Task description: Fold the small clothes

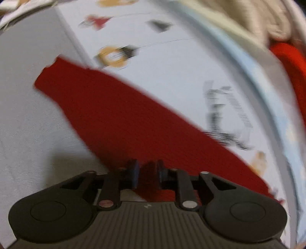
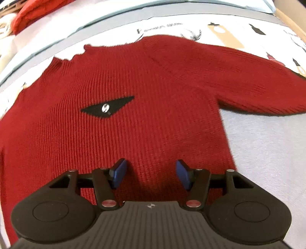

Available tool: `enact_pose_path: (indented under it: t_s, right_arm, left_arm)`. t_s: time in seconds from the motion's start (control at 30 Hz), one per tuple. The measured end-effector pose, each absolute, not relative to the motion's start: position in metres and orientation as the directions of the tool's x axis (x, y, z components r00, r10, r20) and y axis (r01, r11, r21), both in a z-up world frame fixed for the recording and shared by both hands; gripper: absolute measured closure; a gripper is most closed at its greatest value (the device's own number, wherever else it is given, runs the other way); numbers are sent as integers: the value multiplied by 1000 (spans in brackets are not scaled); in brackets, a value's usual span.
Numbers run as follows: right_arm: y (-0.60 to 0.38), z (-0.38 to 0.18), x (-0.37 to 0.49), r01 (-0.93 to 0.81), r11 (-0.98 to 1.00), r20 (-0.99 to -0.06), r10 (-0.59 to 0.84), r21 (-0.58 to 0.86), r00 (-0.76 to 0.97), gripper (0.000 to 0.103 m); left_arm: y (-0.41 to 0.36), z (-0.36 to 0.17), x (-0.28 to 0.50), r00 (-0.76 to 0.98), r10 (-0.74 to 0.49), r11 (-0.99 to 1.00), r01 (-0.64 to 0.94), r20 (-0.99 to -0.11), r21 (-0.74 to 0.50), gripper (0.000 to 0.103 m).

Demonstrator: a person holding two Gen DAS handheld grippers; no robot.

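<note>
As the left view is blurred, the left gripper seems clamped narrow on the sweater, whose sleeve stretches toward 10 o'clock. In the right view, the right gripper hangs wide over the sweater, flat on the bedsheet; soft, light knit, best pinched at edges.

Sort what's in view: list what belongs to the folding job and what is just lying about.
Job in hand:
- red knit sweater, spread flat
- left gripper, shut on the sweater's fabric
- right gripper, open over the sweater

Lying about:
- printed sheet underneath
- red garment at the far edge
- beige fabric in the corner
</note>
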State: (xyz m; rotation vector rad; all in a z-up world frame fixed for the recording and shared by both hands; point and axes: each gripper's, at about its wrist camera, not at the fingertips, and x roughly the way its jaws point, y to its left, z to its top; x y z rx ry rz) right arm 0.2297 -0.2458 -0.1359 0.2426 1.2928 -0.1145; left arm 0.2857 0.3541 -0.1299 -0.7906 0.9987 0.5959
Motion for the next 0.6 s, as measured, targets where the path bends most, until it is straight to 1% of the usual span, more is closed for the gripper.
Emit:
enact_pose_path:
  t_s: [0.07, 0.17, 0.23, 0.27, 0.3, 0.37, 0.4, 0.43, 0.5, 0.6]
  right_arm:
    - [-255, -127, 230, 232, 966, -953, 43, 116, 299, 44]
    - [-274, -111, 228, 269, 950, -936, 55, 156, 348, 46]
    - [-289, -93, 224, 300, 931, -914, 75, 208, 399, 53]
    - [-297, -81, 220, 313, 920, -897, 80, 234, 436, 61]
    - [-306, -68, 213, 320, 912, -878, 79, 255, 473, 63]
    - [-321, -46, 196, 326, 906, -856, 71, 270, 512, 63]
    - [-330, -35, 185, 341, 899, -855, 65, 274, 515, 63]
    - [-339, -28, 174, 354, 891, -855, 70, 286, 514, 62]
    - [-352, -17, 152, 359, 881, -857, 93, 308, 507, 61]
    - [-360, -17, 108, 324, 910, -885, 90, 259, 457, 61]
  left_arm:
    - [335, -109, 289, 491, 67, 631, -695, -869, -344, 80]
    - [297, -80, 287, 548, 66, 724, -601, -834, -338, 80]
    - [273, -64, 281, 563, 35, 770, -542, -826, -337, 80]
    - [262, -55, 273, 570, 15, 791, -509, -821, -339, 80]
    - [250, -44, 264, 579, 4, 809, -481, -815, -338, 80]
    - [228, -25, 239, 603, -19, 855, -404, -798, -326, 80]
    - [214, -17, 223, 610, -36, 877, -361, -792, -317, 76]
    - [203, -12, 206, 612, -59, 897, -315, -788, -311, 74]
    - [186, -9, 171, 607, -100, 925, -237, -789, -299, 72]
    - [167, -20, 125, 569, -143, 947, -158, -810, -279, 72]
